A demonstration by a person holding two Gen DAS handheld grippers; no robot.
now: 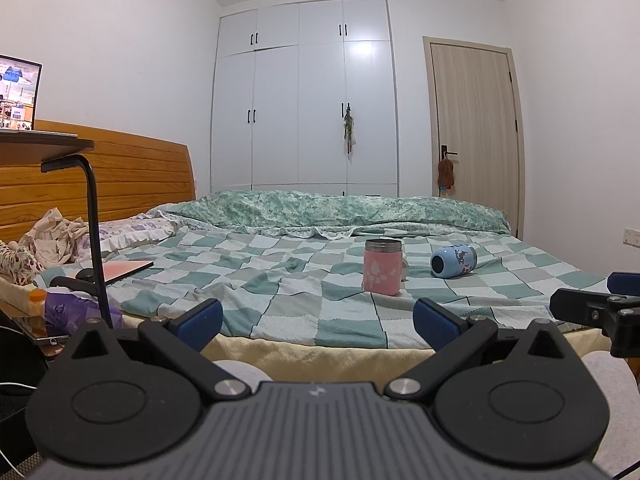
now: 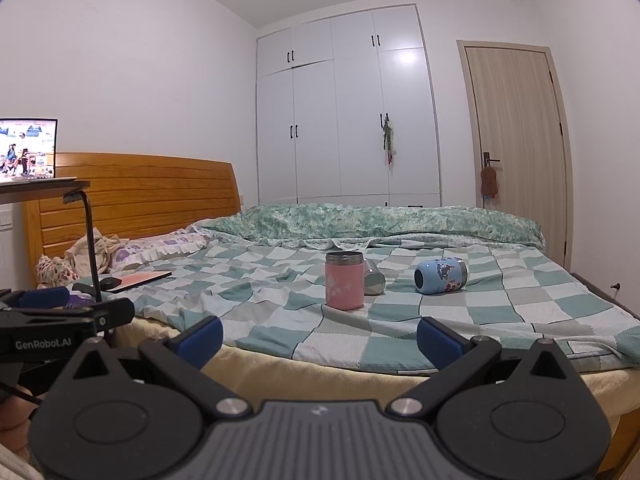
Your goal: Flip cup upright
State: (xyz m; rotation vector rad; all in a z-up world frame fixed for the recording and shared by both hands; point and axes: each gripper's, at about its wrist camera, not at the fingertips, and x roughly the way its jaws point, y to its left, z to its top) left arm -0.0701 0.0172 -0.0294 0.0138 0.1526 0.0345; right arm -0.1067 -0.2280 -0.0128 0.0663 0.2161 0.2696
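A blue cup [image 2: 440, 276] lies on its side on a checked bedspread [image 2: 500, 312], ahead and slightly right of the right gripper [image 2: 320, 338], well apart from it. A pink cup [image 2: 344, 286] stands upright straight ahead. Both the right and the left gripper [image 1: 318, 320] have jaws spread wide, holding nothing.

Beyond the fingers lies a green-and-white checkered blanket [image 1: 280, 280]; farther back stand white wardrobe doors [image 1: 304, 96], left a wooden headboard [image 1: 132, 172].
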